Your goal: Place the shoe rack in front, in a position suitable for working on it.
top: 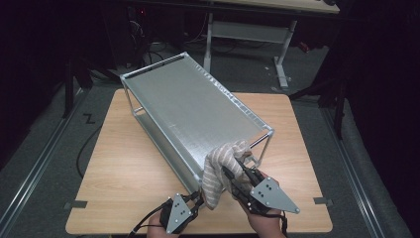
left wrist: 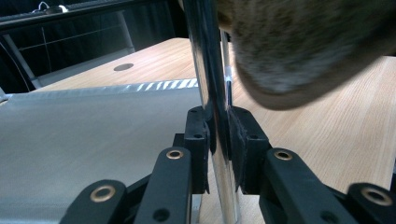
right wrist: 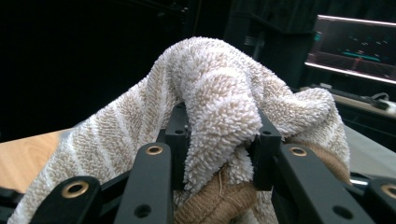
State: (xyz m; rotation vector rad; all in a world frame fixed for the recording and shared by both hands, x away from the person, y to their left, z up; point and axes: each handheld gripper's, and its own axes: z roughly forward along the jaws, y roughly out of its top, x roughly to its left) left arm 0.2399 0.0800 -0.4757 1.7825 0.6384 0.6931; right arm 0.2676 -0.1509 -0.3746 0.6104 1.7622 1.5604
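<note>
Grippers clamp towel point(right wrist: 219, 107), rack post point(left wrist: 210, 70).

A wooden table point(top: 124, 163) with a desk frame point(top: 247, 32) behind it.

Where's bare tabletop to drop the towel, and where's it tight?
Free: the wooden table left of the metal rack, and a strip right of it. Crowded: the near corner, where the left gripper clamps a rack post and the right gripper holds the striped towel.

Lab/studio: dark curtained room, floor rails point(top: 34, 163), adj desk point(top: 257, 29), monitor point(right wrist: 357, 49)
</note>
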